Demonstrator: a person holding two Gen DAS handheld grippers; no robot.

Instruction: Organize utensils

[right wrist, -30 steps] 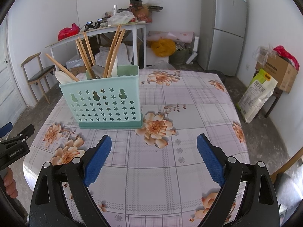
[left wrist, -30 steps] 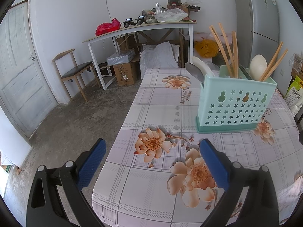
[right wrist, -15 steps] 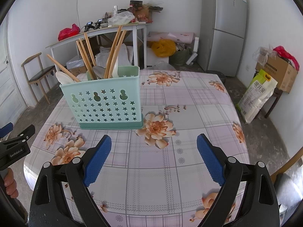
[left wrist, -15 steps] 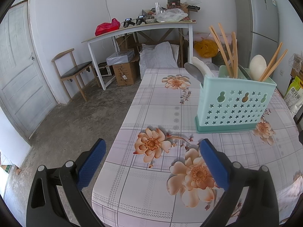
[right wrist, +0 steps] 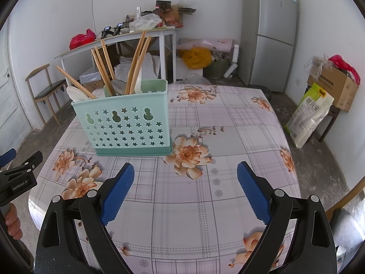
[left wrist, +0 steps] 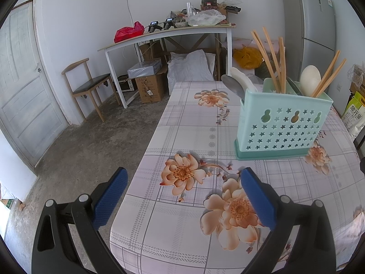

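A mint-green utensil holder (left wrist: 282, 125) (right wrist: 124, 123) with star-shaped holes stands upright on the flowered tablecloth (left wrist: 194, 137) (right wrist: 228, 137). Several wooden chopsticks (left wrist: 269, 59) (right wrist: 136, 61), white spoons (left wrist: 309, 77) (right wrist: 75, 93) and a metal spoon (left wrist: 232, 86) (right wrist: 118, 84) stick out of it. My left gripper (left wrist: 182, 178) hovers open over the table's near left corner, nothing between its blue pads. My right gripper (right wrist: 186, 173) is open and empty over the table's front, with the holder ahead to its left. The left gripper's tip (right wrist: 20, 171) and the hand holding it show at the right view's left edge.
Beyond the table stand a white desk (left wrist: 168, 36) piled with clutter, a wooden chair (left wrist: 89, 86), boxes and sacks. A grey fridge (right wrist: 269, 32) is at the back right. A rice bag (right wrist: 310, 114) and a carton (right wrist: 335, 84) sit right of the table. A door (left wrist: 25, 80) is at left.
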